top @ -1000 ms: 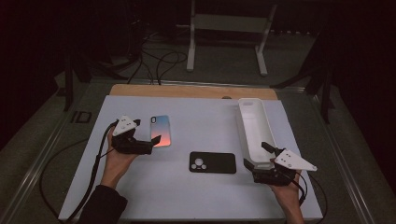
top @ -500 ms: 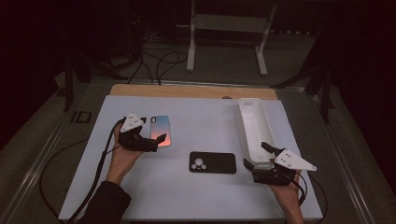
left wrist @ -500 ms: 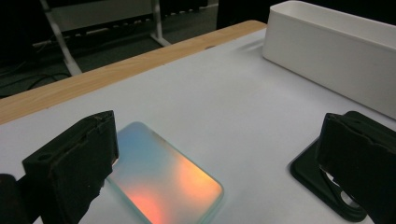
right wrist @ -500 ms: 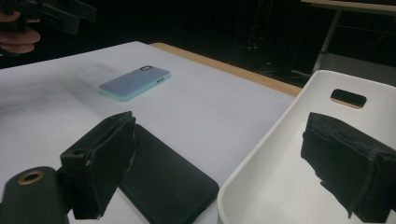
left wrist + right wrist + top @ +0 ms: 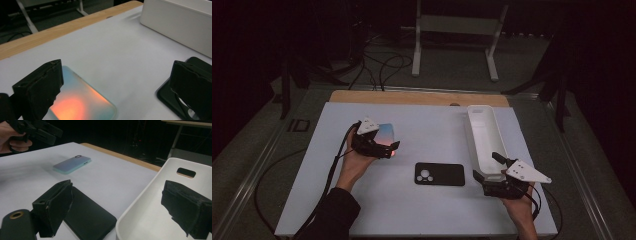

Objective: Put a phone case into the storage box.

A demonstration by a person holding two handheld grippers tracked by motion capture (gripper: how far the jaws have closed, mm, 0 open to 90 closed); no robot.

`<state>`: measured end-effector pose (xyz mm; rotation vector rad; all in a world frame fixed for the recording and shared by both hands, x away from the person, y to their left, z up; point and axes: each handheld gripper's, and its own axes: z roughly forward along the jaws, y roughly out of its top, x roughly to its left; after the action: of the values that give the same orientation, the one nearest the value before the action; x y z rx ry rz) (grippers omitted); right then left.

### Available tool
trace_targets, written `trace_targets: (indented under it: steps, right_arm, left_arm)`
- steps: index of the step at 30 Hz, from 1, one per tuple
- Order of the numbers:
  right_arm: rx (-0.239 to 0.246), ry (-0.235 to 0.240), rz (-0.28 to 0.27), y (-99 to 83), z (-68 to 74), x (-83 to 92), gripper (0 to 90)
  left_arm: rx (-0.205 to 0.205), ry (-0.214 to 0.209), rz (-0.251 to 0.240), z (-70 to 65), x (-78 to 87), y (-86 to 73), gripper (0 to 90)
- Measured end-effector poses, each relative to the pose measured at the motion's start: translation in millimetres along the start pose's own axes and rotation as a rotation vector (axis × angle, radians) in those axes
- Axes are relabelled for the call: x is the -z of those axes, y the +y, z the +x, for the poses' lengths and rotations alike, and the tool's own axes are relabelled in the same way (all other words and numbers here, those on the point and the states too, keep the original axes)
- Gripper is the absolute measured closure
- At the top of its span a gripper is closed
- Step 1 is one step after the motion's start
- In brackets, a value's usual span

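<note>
Iridescent phone case [image 5: 386,136] flat, long axis front-to-back

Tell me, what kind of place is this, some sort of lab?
Probably a lab or recording studio, not a home. A white-topped table stands in a dark room, cables trail over the floor behind it, and a person holds a left gripper and a right gripper over phone cases.

No readable text anywhere (seemingly, dim views).
</note>
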<state>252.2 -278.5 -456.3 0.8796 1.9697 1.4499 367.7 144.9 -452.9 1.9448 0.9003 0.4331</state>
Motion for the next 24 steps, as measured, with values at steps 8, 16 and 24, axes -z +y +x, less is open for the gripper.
trace_targets:
  steps: [8,16,24]
  right_arm:
    - [0.002,0.001,0.001,-0.1,-0.2,0.1,10.1]
    - [0.002,0.004,0.008,-0.6,0.4,-0.9,10.1]
    - [0.005,0.007,0.012,-1.3,0.1,-1.4,10.1]
  left_arm:
    - [0.024,0.023,0.043,-1.7,-18.9,-0.4,8.2]
    - [0.048,0.015,0.088,-0.3,-36.2,-7.5,38.7]
    - [0.073,-0.04,0.139,1.2,-53.3,-15.0,77.0]
